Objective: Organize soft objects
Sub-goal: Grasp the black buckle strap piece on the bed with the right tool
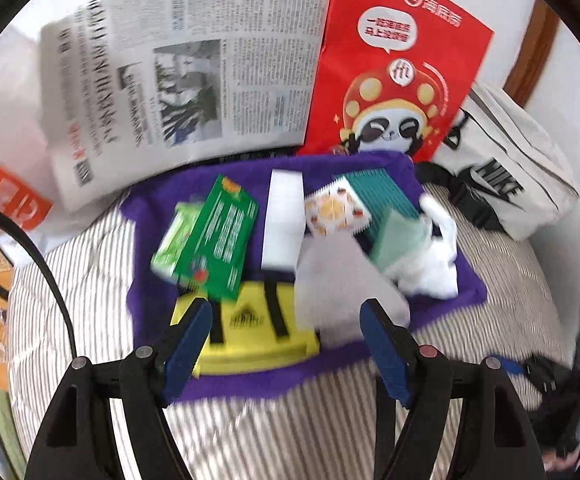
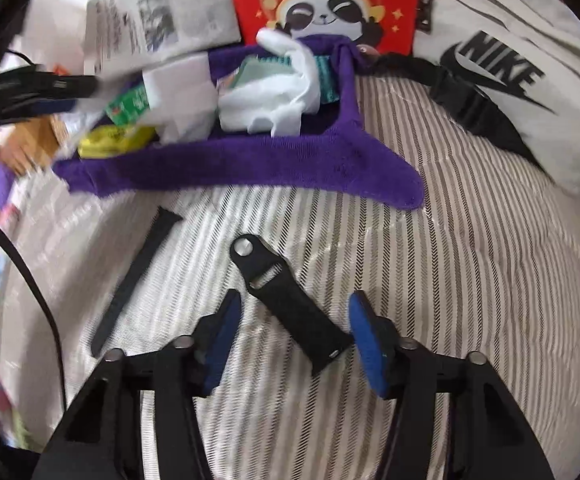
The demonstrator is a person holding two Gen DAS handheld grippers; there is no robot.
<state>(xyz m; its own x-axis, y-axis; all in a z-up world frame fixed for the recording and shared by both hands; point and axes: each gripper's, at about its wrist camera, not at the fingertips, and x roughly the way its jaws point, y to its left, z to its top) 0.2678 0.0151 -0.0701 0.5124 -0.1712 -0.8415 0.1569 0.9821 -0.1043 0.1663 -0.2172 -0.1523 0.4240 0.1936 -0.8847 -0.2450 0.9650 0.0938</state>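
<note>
A purple towel lies on the striped bedding with a pile on it: a yellow pad, a green packet, a white block, a patterned sachet, a teal ribbed piece and a crumpled white cloth. My left gripper hovers open over the towel's near edge, holding nothing. In the right wrist view a short black watch strap lies on the bedding between the fingers of my right gripper. The pads do not press on it. A longer black strap lies to its left.
A newspaper and a red panda-print bag stand behind the towel. A white Nike bag with black straps lies at the right. A black cable arcs on the left. Striped bedding stretches to the right of the straps.
</note>
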